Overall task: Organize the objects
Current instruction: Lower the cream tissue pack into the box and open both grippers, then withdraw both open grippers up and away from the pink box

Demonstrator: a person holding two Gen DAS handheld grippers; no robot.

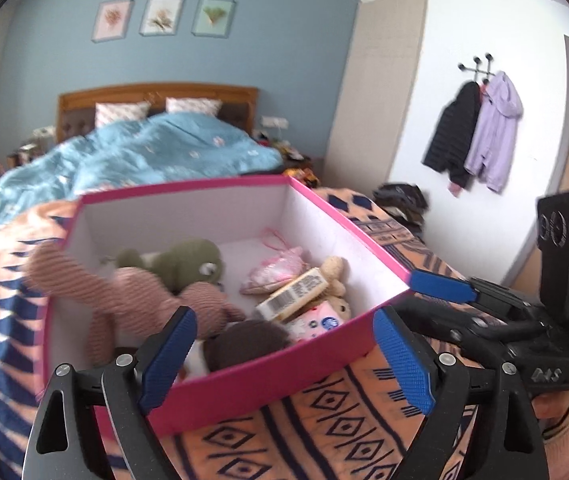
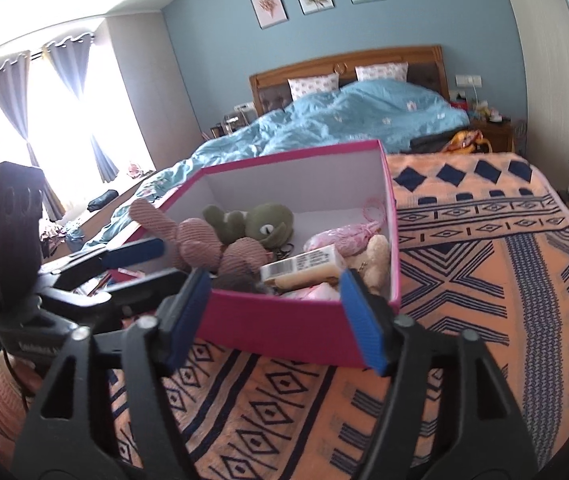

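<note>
Looking near done: the orange patterned blanket (image 2: 464, 280) over the bed shows no loose items around the pink box (image 2: 296, 328), and everything small in sight is already inside it. Behind lies the blue duvet (image 2: 344, 120), rumpled, not obviously part of the job. The box sits on the blanket near the bed's foot, open-topped, no lid in view. Inside: a pink striped plush rabbit (image 1: 136, 292) sprawled with one limb draped over the left wall, so it is not fully tucked in; a green frog plush (image 1: 188, 260) just behind it; a dark round thing (image 1: 252, 340) at the near wall, too blurred to name; a pink pouch (image 1: 276, 272) with cord toward the back right; a barcoded packet (image 1: 296, 292) lying tilted on top of a beige plush (image 1: 336, 272); a small pink-white pack (image 1: 316, 322) beside it. Left gripper (image 1: 280, 360) is spread wide with nothing between the pads, near box wall sitting in the gap without clear contact. Right gripper (image 2: 280, 320) is likewise wide apart and empty, straddling the near wall, contact not clear. Judgement: sorting is mostly finished; what may remain is pushing the rabbit's limb in, or shifting the box. A clutter on the far nightstand (image 2: 488, 120) is too small to judge.
</note>
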